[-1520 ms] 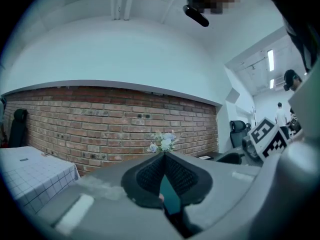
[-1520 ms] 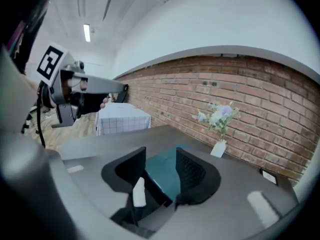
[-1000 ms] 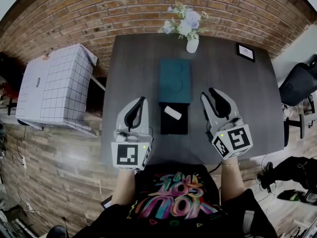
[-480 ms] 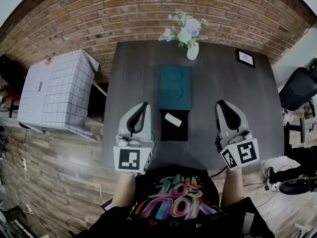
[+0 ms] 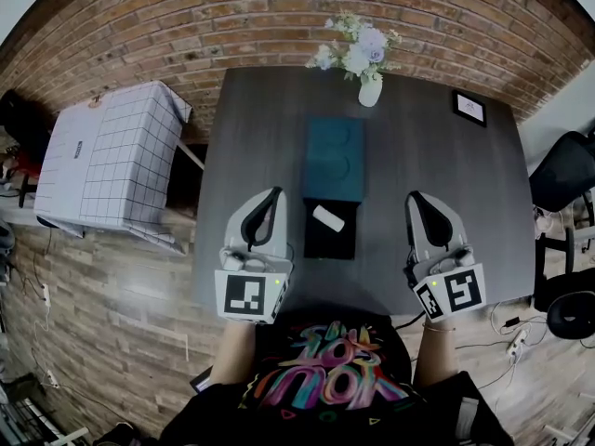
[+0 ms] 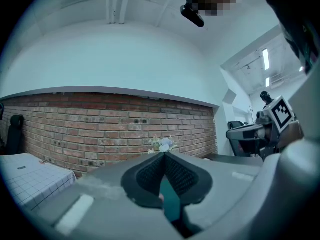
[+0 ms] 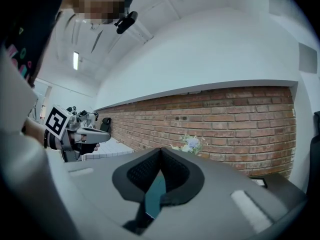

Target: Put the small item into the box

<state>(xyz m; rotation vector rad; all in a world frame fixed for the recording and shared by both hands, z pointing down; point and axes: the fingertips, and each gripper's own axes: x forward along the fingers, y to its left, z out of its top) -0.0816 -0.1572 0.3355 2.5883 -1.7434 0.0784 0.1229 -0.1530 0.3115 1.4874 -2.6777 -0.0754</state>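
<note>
The item (image 5: 327,218) is seen lying inside the box (image 5: 322,245), so the task is judged done. The left gripper (image 5: 271,196) at 9 o'clock of the box and the right gripper (image 5: 416,198) at 3 o'clock are held with jaws pressed together, nothing pinched; a teal lid (image 5: 332,159) lies at 12 o'clock

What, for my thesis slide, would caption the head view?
Small white block in open black box, teal rectangular lid behind it; left tongs and right tongs shut, flanking the box.

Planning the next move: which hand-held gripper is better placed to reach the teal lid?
Probably left. The left hand-held gripper sits nearer the lid than the right hand-held gripper; both are shut and empty.
</note>
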